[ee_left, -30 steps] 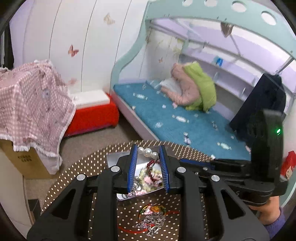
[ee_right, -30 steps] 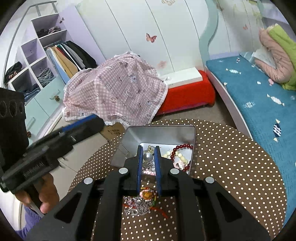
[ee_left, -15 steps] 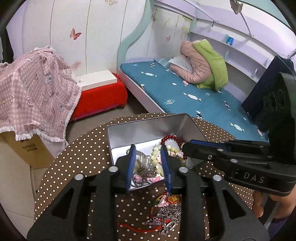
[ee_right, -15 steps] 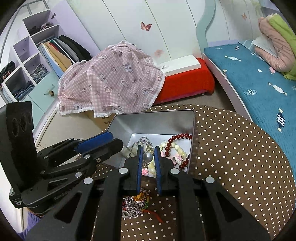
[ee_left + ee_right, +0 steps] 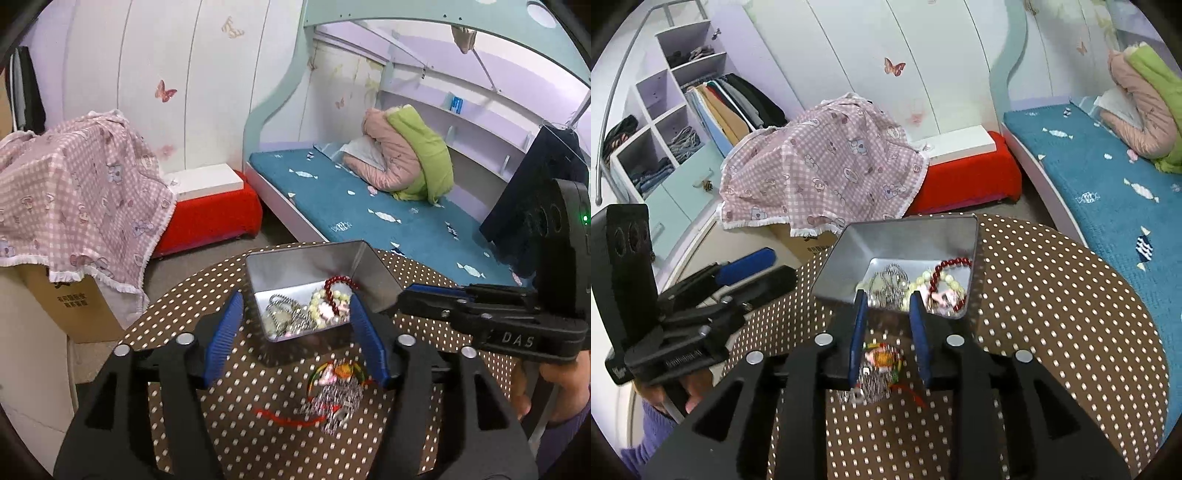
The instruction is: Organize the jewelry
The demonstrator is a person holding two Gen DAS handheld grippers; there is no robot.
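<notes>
Jewelry pile on dotted table, red cord trailing left

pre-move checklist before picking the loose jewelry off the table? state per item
1. Left gripper open, nothing between the pads; its jaws have just been opening: ok.
2. Right gripper open, jaws have just been opening, nothing clamped: ok.
3. Loose jewelry pile on the dotted table, outside the tin: ok.
4. Metal tin open, with red bead bracelet and chains already inside: ok.
5. Pile's strands separate or tangled: cannot tell, blurred.
</notes>
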